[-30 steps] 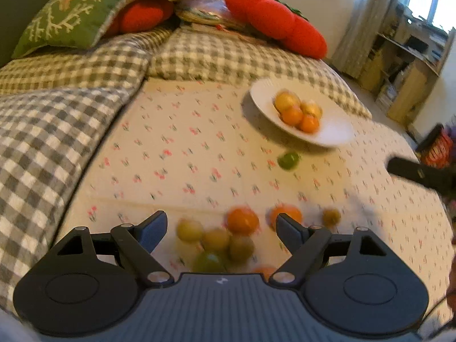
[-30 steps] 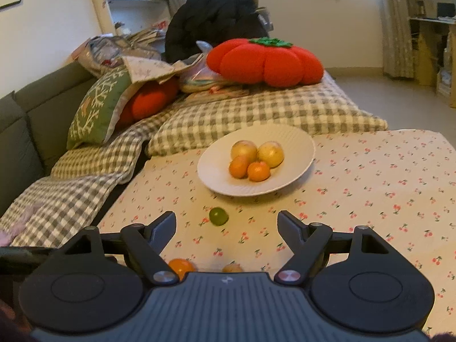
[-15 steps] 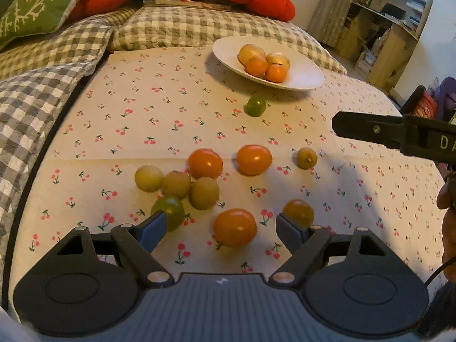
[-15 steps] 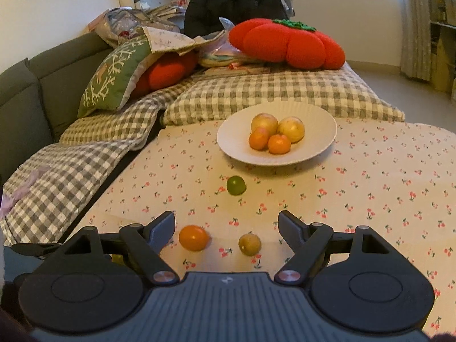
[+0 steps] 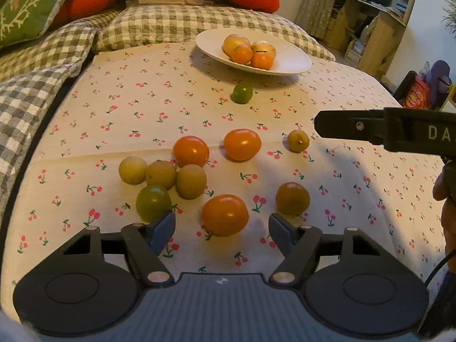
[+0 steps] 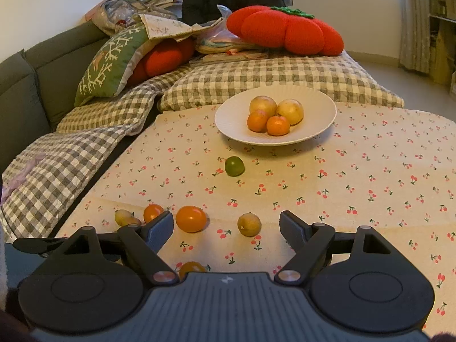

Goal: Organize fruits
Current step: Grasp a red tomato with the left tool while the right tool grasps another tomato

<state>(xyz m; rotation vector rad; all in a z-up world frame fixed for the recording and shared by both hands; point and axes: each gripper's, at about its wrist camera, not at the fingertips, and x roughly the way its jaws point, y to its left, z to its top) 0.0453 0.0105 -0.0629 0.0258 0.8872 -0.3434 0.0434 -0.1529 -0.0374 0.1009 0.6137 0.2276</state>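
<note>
Several small fruits lie loose on a cherry-print cloth (image 5: 356,91). A white plate (image 5: 287,63) at the far side holds several yellow and orange fruits. My left gripper (image 5: 221,228) is open, low over the cloth, with an orange fruit (image 5: 225,214) just ahead between its fingertips. A green fruit (image 5: 153,201) lies by its left fingertip, a brownish one (image 5: 292,198) by its right. My right gripper (image 6: 226,229) is open and empty; a small yellow-brown fruit (image 6: 249,224) and an orange fruit (image 6: 191,218) lie just ahead of it. A green lime (image 6: 234,166) lies near the plate (image 6: 319,119). The right gripper also shows in the left wrist view (image 5: 322,126).
Checked grey-and-white cushions (image 6: 256,78) border the cloth at the back and left. Red pumpkin-shaped pillows (image 6: 285,30) and a green pillow (image 6: 111,59) lie behind. A grey sofa (image 6: 17,91) stands at left. Shelves and bags (image 5: 419,91) stand at far right.
My left gripper has dropped and come close to the loose fruits, bringing the orange fruit between its fingertips. My right gripper has moved forward and down toward the fruits. Both stayed open.
</note>
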